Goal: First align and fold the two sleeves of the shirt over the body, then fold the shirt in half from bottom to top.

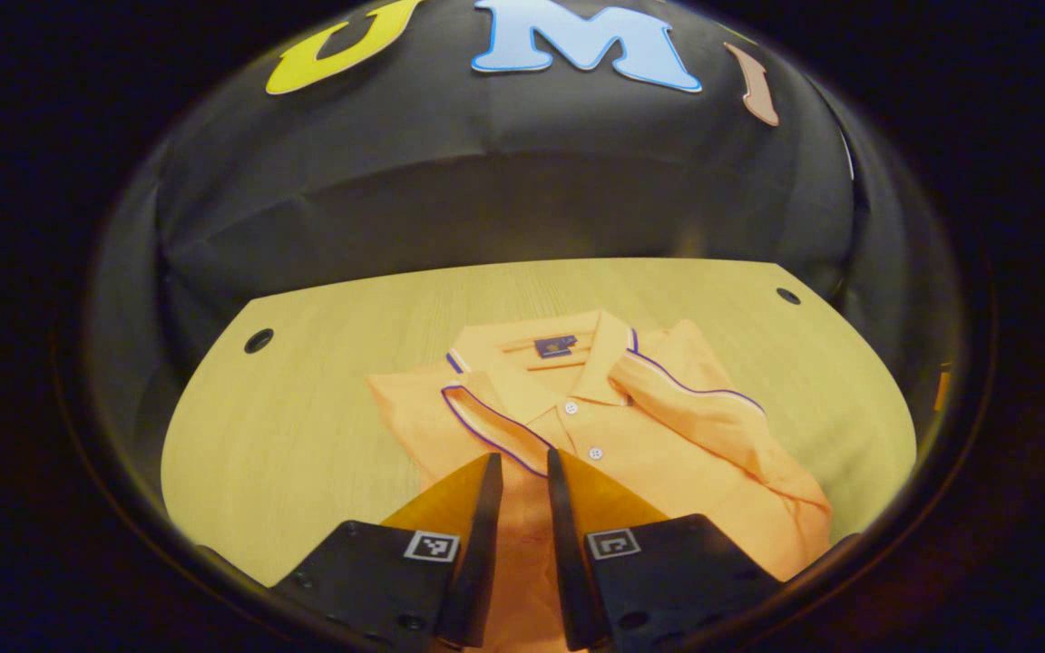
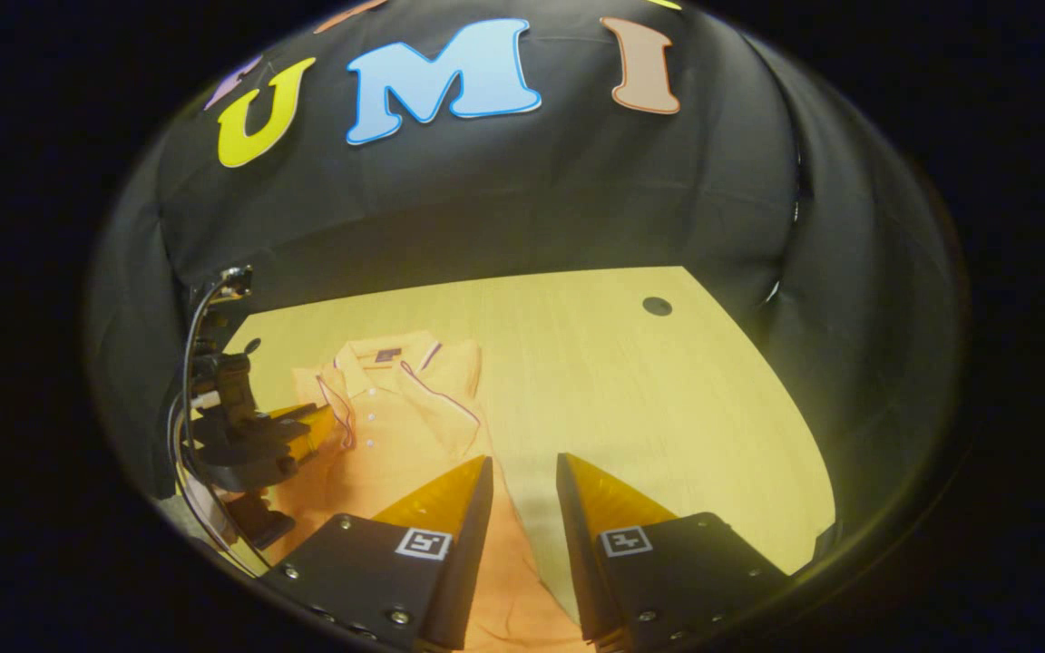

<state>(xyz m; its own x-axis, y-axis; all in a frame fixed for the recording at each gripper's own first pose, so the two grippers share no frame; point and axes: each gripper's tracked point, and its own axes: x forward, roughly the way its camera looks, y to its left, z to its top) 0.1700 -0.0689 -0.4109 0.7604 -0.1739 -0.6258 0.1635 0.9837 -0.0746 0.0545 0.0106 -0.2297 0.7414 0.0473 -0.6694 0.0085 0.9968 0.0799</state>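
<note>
You are working under warm, dim light falling from above onto the pale wooden table (image 1: 323, 381). The orange polo shirt (image 1: 668, 435) is rendering sharp. Fisheye distortion is bending the table's edges, and both views are darkening toward the rim.

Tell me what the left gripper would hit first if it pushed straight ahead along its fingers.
Most likely the orange polo shirt. The left gripper points at its button placket, just below the collar, with its fingers apart and shirt fabric showing between them. How high it hangs above the cloth is unclear.
</note>
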